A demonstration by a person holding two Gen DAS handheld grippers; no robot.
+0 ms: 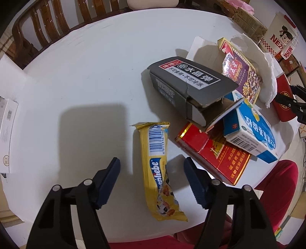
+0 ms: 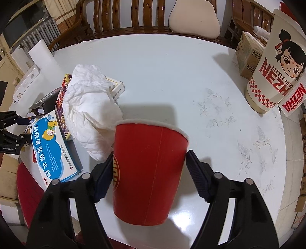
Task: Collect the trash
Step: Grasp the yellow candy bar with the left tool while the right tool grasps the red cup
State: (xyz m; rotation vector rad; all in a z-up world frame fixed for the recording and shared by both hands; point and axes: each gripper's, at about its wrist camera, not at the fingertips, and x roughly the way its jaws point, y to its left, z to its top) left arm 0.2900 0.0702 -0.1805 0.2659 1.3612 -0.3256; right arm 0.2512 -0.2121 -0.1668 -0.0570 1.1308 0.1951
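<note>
In the left wrist view my left gripper (image 1: 152, 165) is open, its fingers on either side of a yellow snack wrapper (image 1: 157, 170) lying flat on the white table (image 1: 86, 76). To the right lie a grey box (image 1: 189, 86), a red box (image 1: 216, 155), a blue-and-white medicine box (image 1: 250, 130), a purple box (image 1: 241, 70) and a crumpled white tissue (image 1: 262, 63). In the right wrist view my right gripper (image 2: 149, 162) has its fingers against the sides of a red paper cup (image 2: 147, 172); the left finger touches it, the right shows a thin gap. The tissue (image 2: 89, 107) lies beside the cup's rim.
A tall Nezha paper bucket (image 2: 277, 63) stands at the table's far right with cardboard boxes (image 2: 248, 53) behind it. Wooden chairs (image 2: 124, 17) ring the far edge. A red stool (image 1: 279, 189) sits below the near edge. White boxes (image 1: 7, 130) lie at the left.
</note>
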